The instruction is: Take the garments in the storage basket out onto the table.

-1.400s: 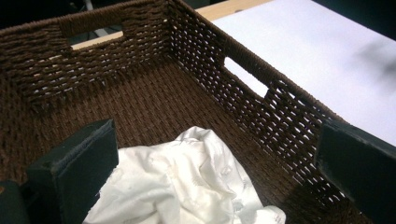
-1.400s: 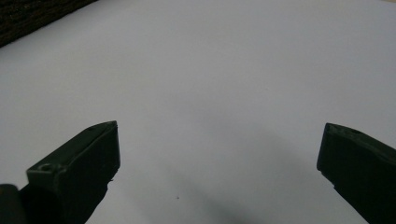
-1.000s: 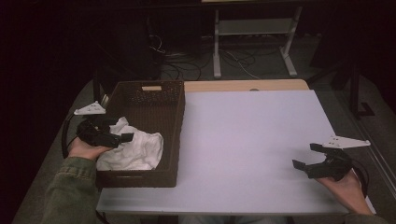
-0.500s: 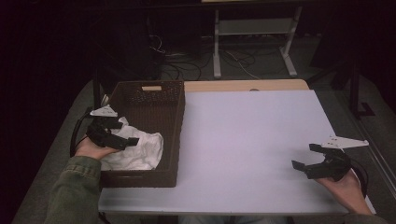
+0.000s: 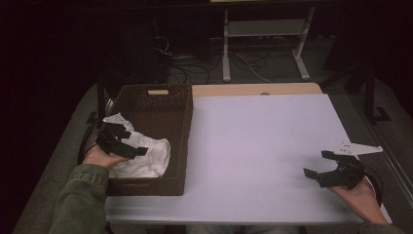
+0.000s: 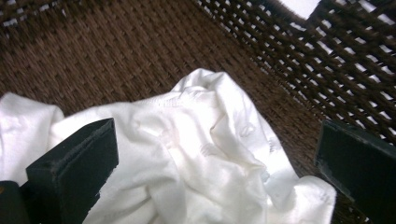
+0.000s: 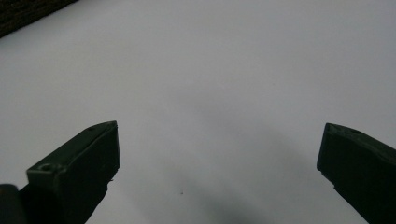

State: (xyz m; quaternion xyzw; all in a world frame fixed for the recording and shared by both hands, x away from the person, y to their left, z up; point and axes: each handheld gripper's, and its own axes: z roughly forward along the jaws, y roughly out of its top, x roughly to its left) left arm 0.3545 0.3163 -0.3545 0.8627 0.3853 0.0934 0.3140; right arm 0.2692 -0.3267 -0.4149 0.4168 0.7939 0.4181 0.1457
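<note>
Item: white cloth (image 6: pixel 201 154), crumpled, one piece. Lies loose on the floor of the brown wicker basket (image 5: pixel 168 100), in the basket's near half toward 6 o'clock; the far half toward 12 o'clock is bare weave. Judged to be bunched there as a thing to be lifted out.

Left gripper (image 5: pixel 127 142): poised over the cloth from its 9 o'clock side, hand at the basket's left rim. In the left gripper view its jaws stand wide apart, straddling the heap; the left jaw sits against a fold, the right clear of it near the basket wall. Nothing is pinched. Judged set for a closing bite on the cloth.

Right gripper (image 5: pixel 324 165): at 4 o'clock on the white table (image 5: pixel 263 146), well apart from the basket, jaws spread, holding nothing, only bare tabletop between them. Judged parked, waiting.
</note>
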